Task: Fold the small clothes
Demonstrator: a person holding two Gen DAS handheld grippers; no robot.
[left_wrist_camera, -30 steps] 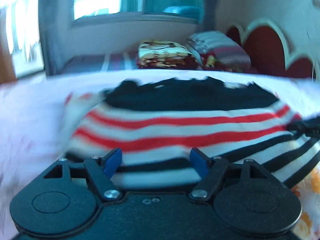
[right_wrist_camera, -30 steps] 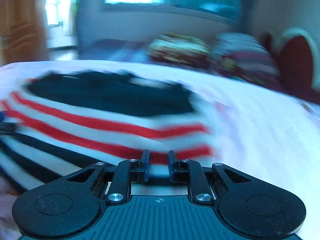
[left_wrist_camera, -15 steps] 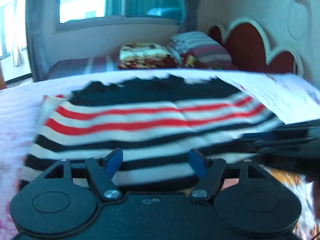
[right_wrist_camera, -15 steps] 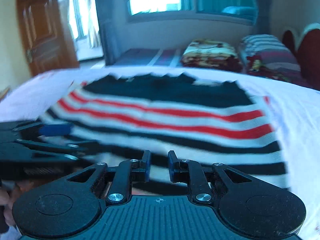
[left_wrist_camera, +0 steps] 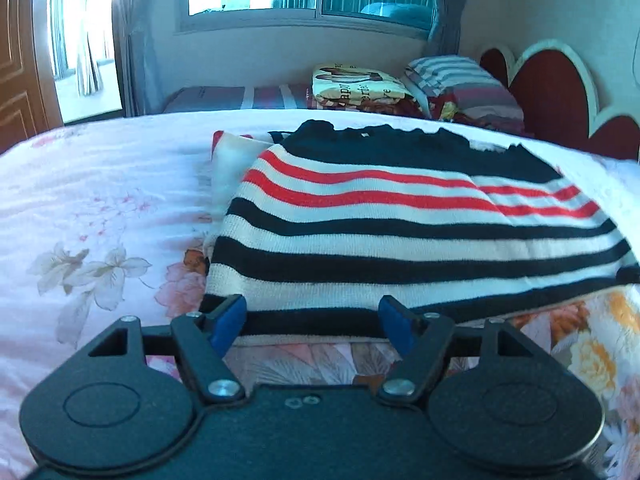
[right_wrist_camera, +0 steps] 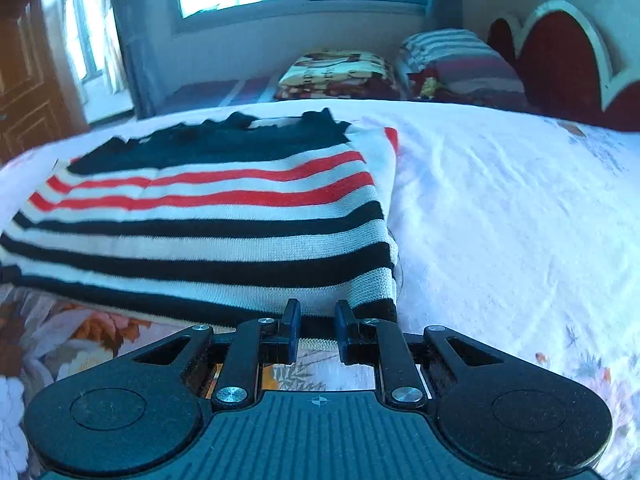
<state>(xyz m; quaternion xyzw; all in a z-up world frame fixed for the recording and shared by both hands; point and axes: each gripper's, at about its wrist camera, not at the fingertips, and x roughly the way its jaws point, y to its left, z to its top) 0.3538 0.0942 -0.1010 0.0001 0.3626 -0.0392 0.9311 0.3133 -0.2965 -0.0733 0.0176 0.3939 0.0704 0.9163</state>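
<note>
Knitted and striped in black, white and red, the sweater (left_wrist_camera: 400,216) lies folded flat on the bed (left_wrist_camera: 100,200), over a floral sheet, its black collar end away from me and the hem edge nearest both cameras. My left tongs (left_wrist_camera: 312,318) are spread wide, blue pads either side of the near hem, the cloth just beyond the tips and not gripped. My right tongs (right_wrist_camera: 318,318) are nearly pressed together with a narrow gap; the hem's right corner sits right at the tips, and I cannot tell whether any knit is pinched between them.

I judge the step in hand to be taking the near hem for the next fold toward the collar. To do it well, I want both tongs to bite the same edge at matching depth, catching all layers, because this soft knit will slide and the under-layer at the side could lag. Lifting evenly should keep the stripes aligned.
</note>
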